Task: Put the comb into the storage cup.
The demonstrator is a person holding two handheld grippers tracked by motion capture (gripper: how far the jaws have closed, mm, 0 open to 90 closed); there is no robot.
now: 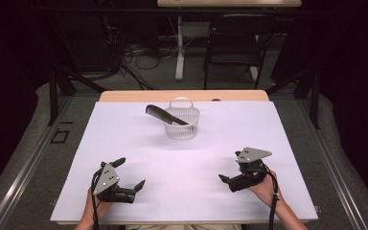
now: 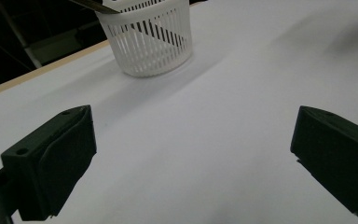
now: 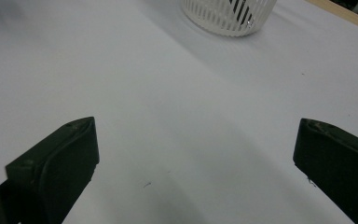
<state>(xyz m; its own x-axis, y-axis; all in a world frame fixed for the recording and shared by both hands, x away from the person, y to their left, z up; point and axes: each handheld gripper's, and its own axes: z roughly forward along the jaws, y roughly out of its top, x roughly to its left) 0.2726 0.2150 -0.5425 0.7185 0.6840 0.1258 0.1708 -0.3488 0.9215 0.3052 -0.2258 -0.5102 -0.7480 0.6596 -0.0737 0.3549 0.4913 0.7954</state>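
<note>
Black comb (image 1: 165,115) leaning in white slotted basket (image 1: 182,125), far centre of white table sheet (image 1: 124,143), one end projecting left over rim. Left gripper (image 1: 130,173) near left, jaws spread, empty. Right gripper (image 1: 230,166) near right, jaws spread, empty. Both well apart from basket.

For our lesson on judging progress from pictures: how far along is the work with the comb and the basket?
Done, by the look of it: the black comb stands slanted in the white basket, one end sticking out over the rim. In hand: nothing; the left gripper and right gripper are both open, resting near the table's front edge. Left: seemingly nothing, unless the comb must lie fully inside.
</note>
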